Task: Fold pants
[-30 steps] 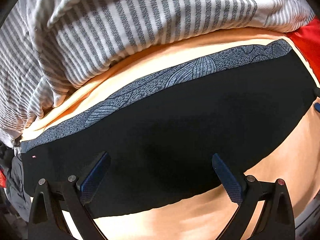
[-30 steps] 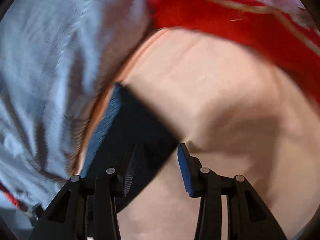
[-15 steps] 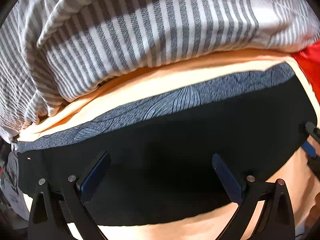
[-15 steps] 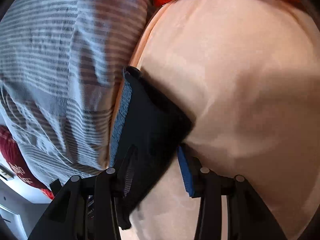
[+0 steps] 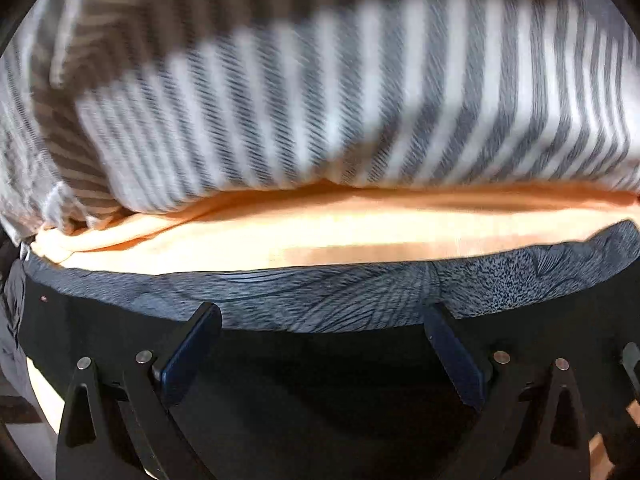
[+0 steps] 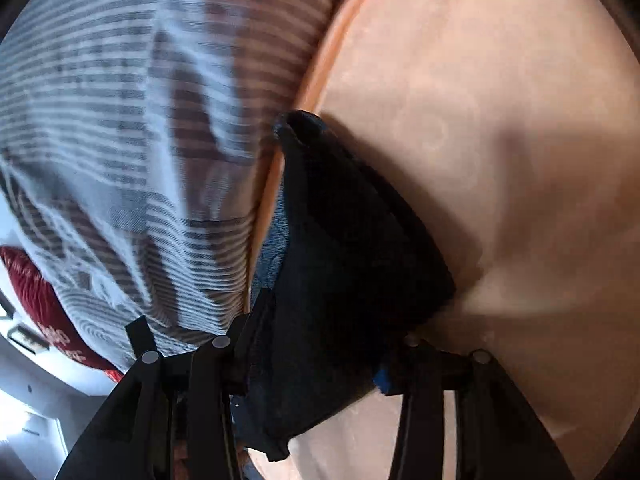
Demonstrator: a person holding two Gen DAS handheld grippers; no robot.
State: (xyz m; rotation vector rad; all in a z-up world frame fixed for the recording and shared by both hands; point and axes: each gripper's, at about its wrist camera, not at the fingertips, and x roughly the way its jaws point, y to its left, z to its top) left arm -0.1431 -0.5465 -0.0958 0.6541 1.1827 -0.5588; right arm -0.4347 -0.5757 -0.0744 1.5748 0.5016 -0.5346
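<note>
Pants [image 5: 320, 400] — black, matte, print-banded.

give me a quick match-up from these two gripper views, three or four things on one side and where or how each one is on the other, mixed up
Things:
1. pants
2. striped blanket
3. left gripper
4. right gripper

States:
A. bunched up beyond the pants
B. fingers spread wide over dark cloth, gripping nothing
C. dark, with a grey patterned band, on the peach sheet
D. black cloth fills the gap between its fingers

Pairs: 1-C, 2-A, 3-B, 4-D
</note>
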